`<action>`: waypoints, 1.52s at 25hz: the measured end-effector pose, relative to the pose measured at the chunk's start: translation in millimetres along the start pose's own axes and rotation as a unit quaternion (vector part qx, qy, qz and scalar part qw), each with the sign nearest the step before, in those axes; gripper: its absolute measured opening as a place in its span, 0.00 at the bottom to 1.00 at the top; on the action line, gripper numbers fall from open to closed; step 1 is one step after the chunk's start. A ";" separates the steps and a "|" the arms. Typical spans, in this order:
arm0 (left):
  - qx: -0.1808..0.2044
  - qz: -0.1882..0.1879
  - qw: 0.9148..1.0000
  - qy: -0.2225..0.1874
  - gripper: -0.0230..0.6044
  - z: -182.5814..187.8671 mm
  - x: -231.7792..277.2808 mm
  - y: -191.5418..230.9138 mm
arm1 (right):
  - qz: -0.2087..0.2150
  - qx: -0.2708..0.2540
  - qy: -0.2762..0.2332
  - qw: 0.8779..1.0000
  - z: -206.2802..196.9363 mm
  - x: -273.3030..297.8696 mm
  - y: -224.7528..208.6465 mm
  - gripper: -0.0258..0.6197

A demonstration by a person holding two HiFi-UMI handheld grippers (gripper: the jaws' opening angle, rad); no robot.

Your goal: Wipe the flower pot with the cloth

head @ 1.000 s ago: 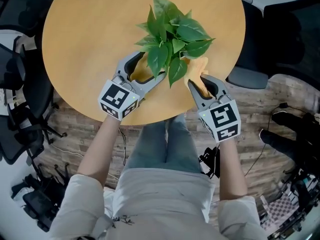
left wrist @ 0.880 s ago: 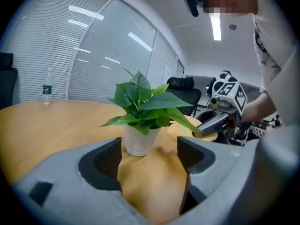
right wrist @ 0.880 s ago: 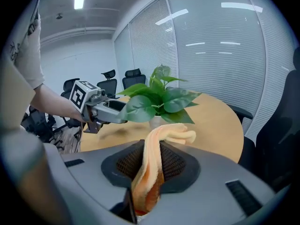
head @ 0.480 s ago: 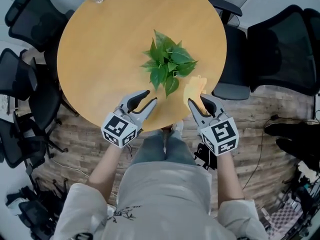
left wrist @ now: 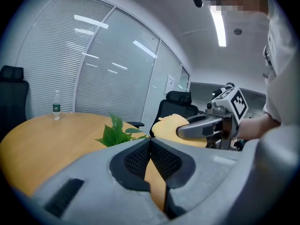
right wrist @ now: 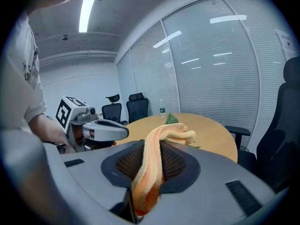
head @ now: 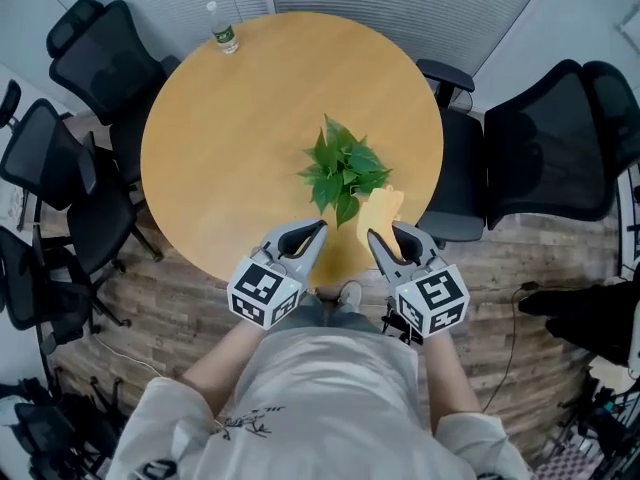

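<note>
Round table (head: 200, 148), chairs (head: 540, 138), bottle (head: 224, 30) beyond plant (head: 345, 168), left gripper (head: 318, 230) jaws just closed empty, right gripper (head: 388, 236) holding cloth (head: 378, 208)

A leafy plant (head: 345, 173) stands just ahead of the left tongs (head: 318, 230) and right tongs (head: 388, 234), blocking a straight reach forward. Bare table (head: 230, 158) lies open beyond the left tongs. A bottle (head: 223, 30) sits at the far edge; office chairs (head: 95, 58) crowd both sides.

no readable writing
the bottle (head: 224, 30) label and a sheet (left wrist: 168, 84) on the glass wall are too small to read.
</note>
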State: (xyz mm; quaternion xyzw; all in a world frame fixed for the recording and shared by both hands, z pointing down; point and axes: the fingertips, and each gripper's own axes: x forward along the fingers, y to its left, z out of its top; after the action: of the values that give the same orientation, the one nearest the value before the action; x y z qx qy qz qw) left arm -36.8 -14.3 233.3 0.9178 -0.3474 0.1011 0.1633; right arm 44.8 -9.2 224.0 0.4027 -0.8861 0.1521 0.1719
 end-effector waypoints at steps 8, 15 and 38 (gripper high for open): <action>-0.013 0.018 1.000 -0.022 0.05 18.3 -12.5 -5.3 | 0.000 0.031 -0.027 0.999 27.2 -8.9 15.7 0.18; 0.015 0.028 0.999 -0.028 0.05 32.5 -16.1 -6.7 | 0.004 0.046 -0.055 0.997 40.7 -13.3 17.4 0.18; 0.005 0.037 0.999 -0.028 0.05 38.5 -15.1 -7.0 | 0.028 0.041 -0.061 0.997 48.9 -9.1 26.7 0.16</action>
State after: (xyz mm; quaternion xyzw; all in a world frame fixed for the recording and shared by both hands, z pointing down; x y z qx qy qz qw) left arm -40.4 -14.5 191.6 0.9076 -0.3849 0.0833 0.1454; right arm 21.0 -6.3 172.9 0.3933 -0.8987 0.1683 0.0967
